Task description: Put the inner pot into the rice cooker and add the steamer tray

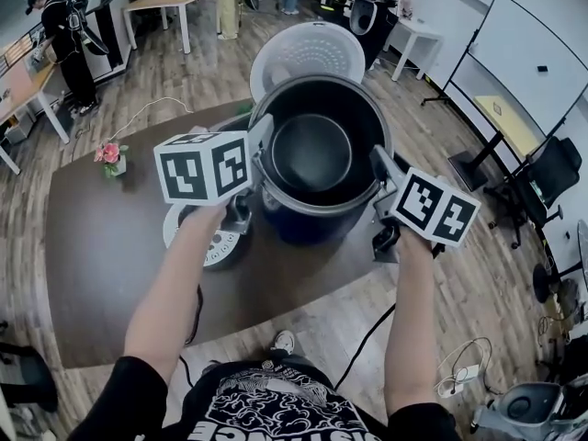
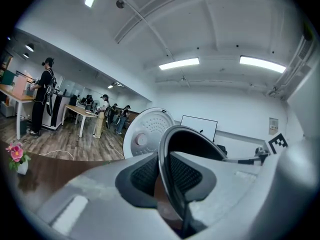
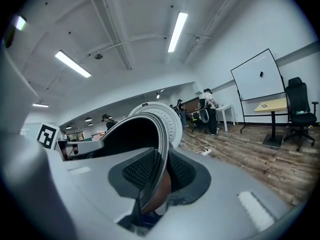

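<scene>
I hold the dark inner pot (image 1: 317, 150) by its rim from both sides, level and mouth up. My left gripper (image 1: 260, 152) is shut on the left rim (image 2: 165, 154) and my right gripper (image 1: 378, 169) on the right rim (image 3: 159, 144). The pot is over the dark blue rice cooker (image 1: 303, 220) and hides its opening. The cooker's white lid (image 1: 308, 53) stands open behind. A white round perforated piece, apparently the steamer tray (image 1: 219, 246), lies on the table under my left forearm, partly hidden.
The cooker stands on a dark oval table (image 1: 101, 246), with a small pot of pink flowers (image 1: 110, 154) at its left end. A whiteboard (image 1: 524, 62) and office chair (image 1: 547, 177) stand at the right. Cables run on the floor (image 1: 367, 338). People work at far desks (image 1: 64, 35).
</scene>
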`<state>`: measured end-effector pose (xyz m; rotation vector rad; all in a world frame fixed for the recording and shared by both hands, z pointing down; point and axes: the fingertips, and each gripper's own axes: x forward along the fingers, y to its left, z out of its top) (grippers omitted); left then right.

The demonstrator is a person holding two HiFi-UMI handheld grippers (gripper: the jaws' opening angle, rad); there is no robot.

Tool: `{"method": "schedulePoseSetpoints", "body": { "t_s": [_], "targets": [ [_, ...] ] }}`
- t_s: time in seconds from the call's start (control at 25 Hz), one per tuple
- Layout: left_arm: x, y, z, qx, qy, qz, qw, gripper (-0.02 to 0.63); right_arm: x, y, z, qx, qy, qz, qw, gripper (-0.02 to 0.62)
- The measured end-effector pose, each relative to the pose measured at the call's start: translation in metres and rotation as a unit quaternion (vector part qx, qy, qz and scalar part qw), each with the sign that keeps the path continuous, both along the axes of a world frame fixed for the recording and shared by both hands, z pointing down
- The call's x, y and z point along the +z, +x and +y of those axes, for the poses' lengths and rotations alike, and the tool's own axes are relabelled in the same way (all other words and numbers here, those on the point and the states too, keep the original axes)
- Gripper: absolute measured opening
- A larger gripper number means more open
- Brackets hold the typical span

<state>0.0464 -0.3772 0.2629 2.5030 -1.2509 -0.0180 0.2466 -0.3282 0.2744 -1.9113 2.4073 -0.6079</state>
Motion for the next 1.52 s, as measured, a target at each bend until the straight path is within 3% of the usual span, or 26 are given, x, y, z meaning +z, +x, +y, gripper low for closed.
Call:
{"method": "schedulePoseSetpoints", "body": {
  "t_s": [0.4,0.84,1.52],
  "targets": [
    [0.04,0.037,-0.03,-0.023,-0.06,-0.019,0.9978,0.071,0.047,0.039,-0.041,-0.022,-0.073,-0.021,0.997,0.075],
    [0.079,0.046,-0.048,-0.044,-0.085,-0.047,0.9943,0.085,0.095,0.047,-0.063,-0.034,-0.122,-0.026,0.992,0.078],
    [0.137,0.046,-0.057,-0.055,-0.106,-0.126,0.9847,0.094,0.138,0.046,-0.076,-0.036,-0.145,0.112,0.983,0.126]
  ]
}}
